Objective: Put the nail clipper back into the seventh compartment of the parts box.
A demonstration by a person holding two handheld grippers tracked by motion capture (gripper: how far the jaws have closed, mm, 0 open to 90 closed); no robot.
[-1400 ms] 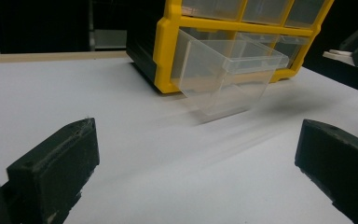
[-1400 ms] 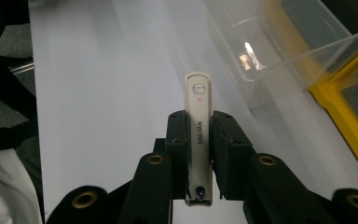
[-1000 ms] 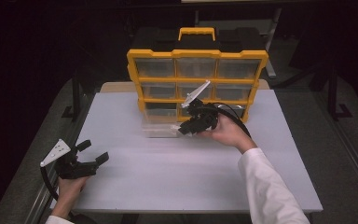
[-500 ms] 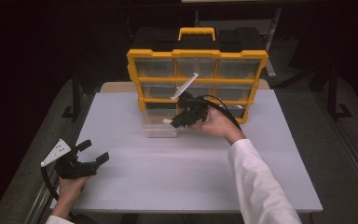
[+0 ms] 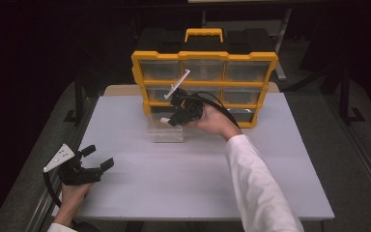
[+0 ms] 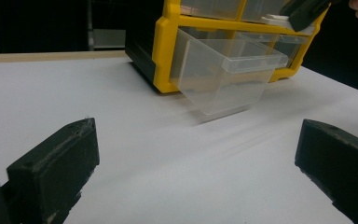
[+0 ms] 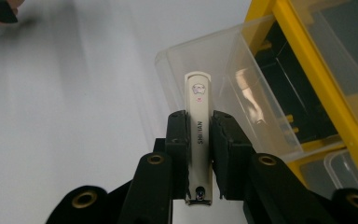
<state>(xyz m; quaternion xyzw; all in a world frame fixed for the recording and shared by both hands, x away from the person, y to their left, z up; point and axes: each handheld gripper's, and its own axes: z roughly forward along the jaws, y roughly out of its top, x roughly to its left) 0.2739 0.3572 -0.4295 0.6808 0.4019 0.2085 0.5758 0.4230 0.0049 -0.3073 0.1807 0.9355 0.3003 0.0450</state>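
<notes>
Left gripper [image 5: 98,158] sits low at the near left corner of the white table [image 5: 125,188], held in the person's left hand [image 5: 70,195]. Jaws spread wide, nothing between them; in the left gripper view both black jaws frame bare tabletop, well apart from everything else.

Centre, toward the far edge: yellow organiser [image 5: 204,86] standing upright, black back, yellow carry handle on top, rows of clear bins. One clear drawer [image 5: 165,129] from the bottom left slot is pulled out, tilting forward and down with its front end on the table. In the left gripper view the drawer [image 6: 223,74] looks empty, rear end at the organiser's frame [image 6: 165,46].

Right of centre: right gripper [image 5: 171,117], held in the right hand [image 5: 215,121] with a white sleeve [image 5: 258,183] behind it, hangs directly over the open drawer. Its jaws are clamped on a cream nail clipper [image 7: 199,135], gripped across the middle, printed end pointing out over the drawer [image 7: 214,88]. Clipper is above the drawer, not inside it. Lettering along the clipper body, small emblem near the tip.
</notes>
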